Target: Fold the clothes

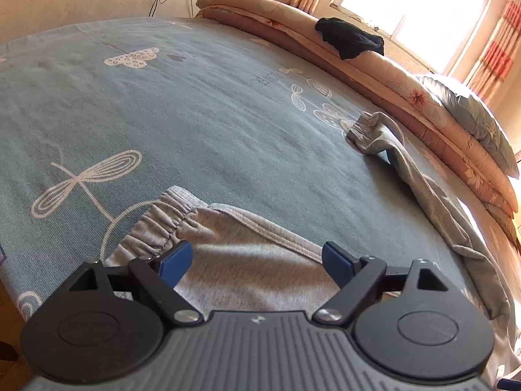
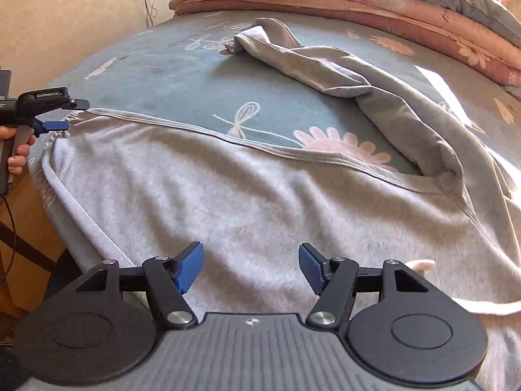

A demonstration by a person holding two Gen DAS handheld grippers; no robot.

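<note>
Grey sweatpants (image 2: 228,195) lie inside-out on the teal bedsheet (image 1: 195,123), waistband at near left, one leg trailing to the far right. Left gripper (image 1: 257,260) spread wide above the waistband (image 1: 162,224), pinching nothing. Right gripper (image 2: 250,267) spread over the fleecy seat (pads clear of cloth). Folded quilts (image 1: 407,97) line the far edge.

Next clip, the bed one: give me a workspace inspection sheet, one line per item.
Surface: bed sheet, teal, printed, mostly bare.
Job's things: grey trousers spread unfolded, one leg twisted toward the quilts.
Clutter: black garment on stacked quilts; pillow.
Grippers: left claw open over the waistband; right claw open above the fabric, nothing held.
Cables: wires on the wall.
Surroundings: bright window, curtains.
</note>
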